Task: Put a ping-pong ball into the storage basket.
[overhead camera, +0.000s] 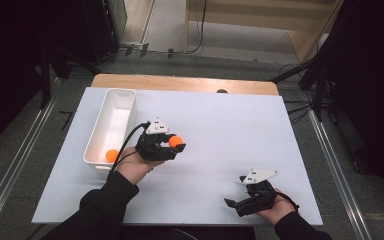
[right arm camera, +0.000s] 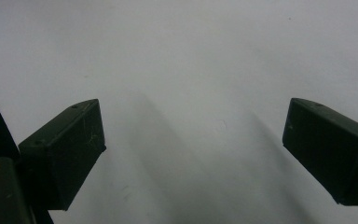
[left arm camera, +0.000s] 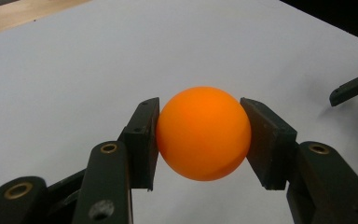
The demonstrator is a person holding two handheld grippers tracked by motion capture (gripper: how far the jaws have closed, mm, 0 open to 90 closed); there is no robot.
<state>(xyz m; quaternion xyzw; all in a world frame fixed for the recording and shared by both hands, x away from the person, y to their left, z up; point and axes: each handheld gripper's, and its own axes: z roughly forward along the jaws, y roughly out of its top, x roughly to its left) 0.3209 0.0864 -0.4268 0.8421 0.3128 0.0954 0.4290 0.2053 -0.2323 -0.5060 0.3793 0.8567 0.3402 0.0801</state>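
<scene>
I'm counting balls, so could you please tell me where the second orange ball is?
In the high view, the second orange ball lies in the near end of the white bin, left of the left hand-held gripper.

White sheet [overhead camera: 220,125] covers a wooden table [overhead camera: 180,82] — a white bin [overhead camera: 111,117] rests on it, perhaps nothing else

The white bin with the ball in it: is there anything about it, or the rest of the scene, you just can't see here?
- white bin: high view, its near wall hides the floor beside the second orange ball.
- held orange ball: left gripper view, pads cover its sides.
- right gripper: high view, too small to judge its jaw gap.
</scene>
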